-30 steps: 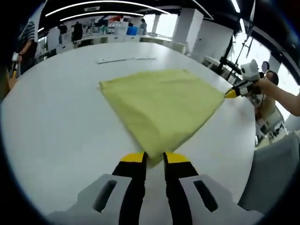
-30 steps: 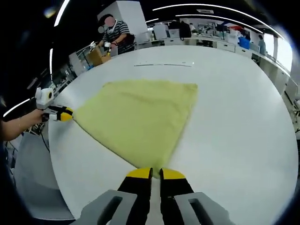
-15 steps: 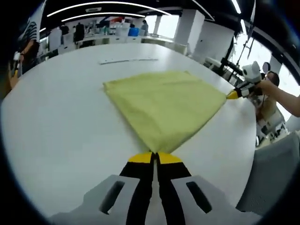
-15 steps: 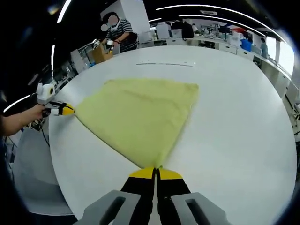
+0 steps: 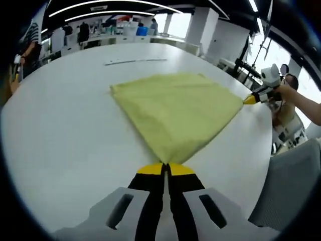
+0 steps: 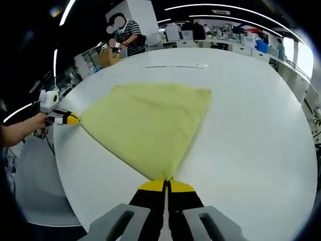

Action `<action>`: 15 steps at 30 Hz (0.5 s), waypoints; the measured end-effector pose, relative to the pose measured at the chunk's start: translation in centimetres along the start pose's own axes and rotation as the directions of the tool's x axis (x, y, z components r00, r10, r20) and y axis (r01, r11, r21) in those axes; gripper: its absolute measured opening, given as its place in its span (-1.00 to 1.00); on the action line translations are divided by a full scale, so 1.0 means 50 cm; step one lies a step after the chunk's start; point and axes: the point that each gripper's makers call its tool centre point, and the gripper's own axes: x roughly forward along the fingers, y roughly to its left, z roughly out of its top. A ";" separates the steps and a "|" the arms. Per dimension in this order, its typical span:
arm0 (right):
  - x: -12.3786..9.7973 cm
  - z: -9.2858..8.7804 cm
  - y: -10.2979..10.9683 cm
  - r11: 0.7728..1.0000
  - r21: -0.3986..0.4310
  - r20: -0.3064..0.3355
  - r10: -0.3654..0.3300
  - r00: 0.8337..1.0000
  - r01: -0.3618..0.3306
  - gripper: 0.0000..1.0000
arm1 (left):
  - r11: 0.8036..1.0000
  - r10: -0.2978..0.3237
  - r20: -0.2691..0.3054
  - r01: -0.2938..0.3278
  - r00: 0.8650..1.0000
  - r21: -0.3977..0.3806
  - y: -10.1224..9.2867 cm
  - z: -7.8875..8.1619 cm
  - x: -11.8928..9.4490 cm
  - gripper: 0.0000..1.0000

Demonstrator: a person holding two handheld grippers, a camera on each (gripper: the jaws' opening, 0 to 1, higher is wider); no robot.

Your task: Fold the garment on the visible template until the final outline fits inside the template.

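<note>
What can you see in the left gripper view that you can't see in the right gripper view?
The left gripper view has a grey chair beside the table's edge and bright windows behind it. The right gripper view has a person in a striped shirt by a brown box. Both share the yellow cloth on the round white table, with the left hand-held gripper and right hand-held gripper each shut on a corner.
</note>
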 end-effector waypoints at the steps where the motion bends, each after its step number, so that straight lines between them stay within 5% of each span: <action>1: -0.002 -0.001 0.001 1.000 0.002 0.000 0.000 1.000 0.000 -1.00 | 1.000 0.001 0.000 -0.001 1.000 -0.001 -0.002 -0.002 -0.001 -1.00; 15: -0.007 -0.012 0.009 1.000 0.002 -0.002 0.002 1.000 -0.002 -1.00 | 0.999 0.021 -0.011 -0.021 1.000 0.038 -0.006 -0.006 -0.005 -1.00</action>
